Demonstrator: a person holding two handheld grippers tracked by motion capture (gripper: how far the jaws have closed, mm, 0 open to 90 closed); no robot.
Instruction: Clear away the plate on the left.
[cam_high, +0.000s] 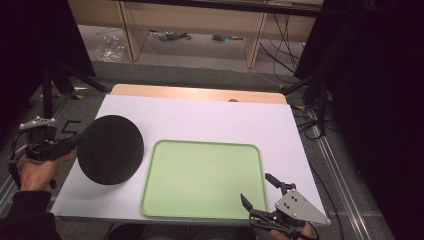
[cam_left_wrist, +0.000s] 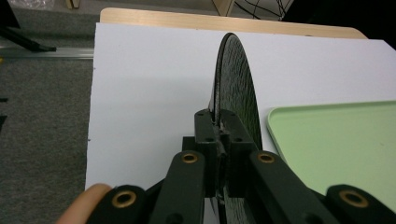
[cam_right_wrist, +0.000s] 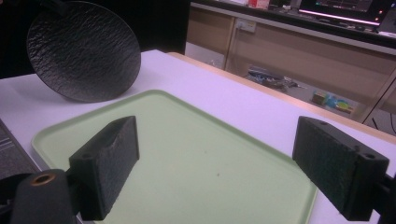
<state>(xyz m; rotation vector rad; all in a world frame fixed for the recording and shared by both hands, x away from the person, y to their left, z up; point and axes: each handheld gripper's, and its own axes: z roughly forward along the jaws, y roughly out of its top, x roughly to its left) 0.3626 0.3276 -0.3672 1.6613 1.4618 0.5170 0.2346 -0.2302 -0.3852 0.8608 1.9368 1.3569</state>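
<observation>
White table (cam_high: 200, 115): bare apart from a green tray (cam_high: 202, 180) at near centre, nothing in it. Black textured plate (cam_high: 110, 149): off the table, tilted, over the left part of the table just left of the tray, its edge pinched between the pressed-together jaws of the left gripper (cam_high: 70, 143). Judgement: pickup done; setting it down, probably in the tray, remains. Right gripper (cam_high: 261, 191): at the tray's near right corner, jaws spread, nothing between them.

Left gripper view: plate (cam_left_wrist: 233, 88) edge-on, clamped at its rim. Right gripper view: the plate's (cam_right_wrist: 84, 51) rough face, lifted beyond the tray (cam_right_wrist: 187, 154).
</observation>
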